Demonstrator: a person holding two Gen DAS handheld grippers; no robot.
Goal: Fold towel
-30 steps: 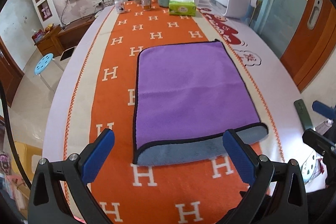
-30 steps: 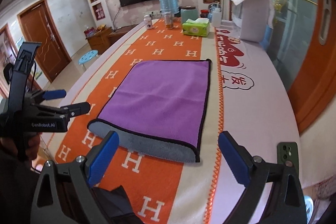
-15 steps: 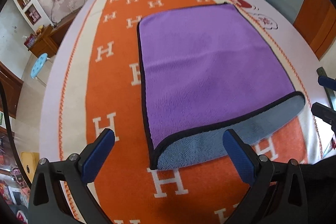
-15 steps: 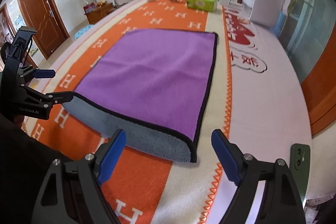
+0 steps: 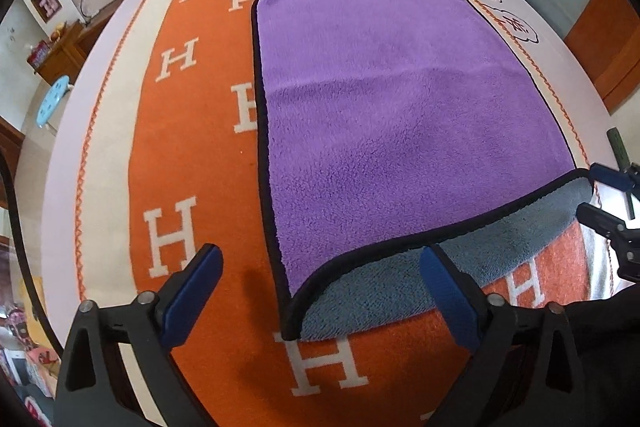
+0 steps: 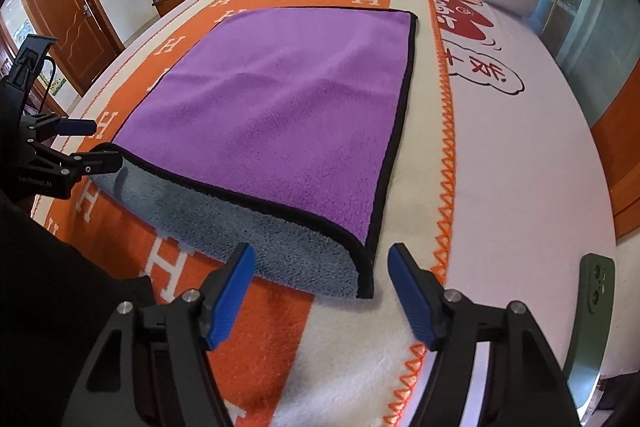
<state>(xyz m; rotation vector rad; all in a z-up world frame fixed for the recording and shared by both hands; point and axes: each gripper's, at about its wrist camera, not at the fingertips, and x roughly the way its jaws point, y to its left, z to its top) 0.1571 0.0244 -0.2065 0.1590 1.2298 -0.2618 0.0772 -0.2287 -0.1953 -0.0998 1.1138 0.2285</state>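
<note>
Holding both tools wide open and empty, we flank the purple towel (image 5: 400,115) (grey underside showing) at the desk's (image 6: 520,147) near edge: left tool (image 5: 320,291), right tool (image 6: 320,291).

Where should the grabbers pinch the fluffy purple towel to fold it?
Pinch the fluffy purple towel at its two near corners, coming in from the near edge. That edge curls up off the blanket, showing its grey underside, so fingers can slip around it.
</note>
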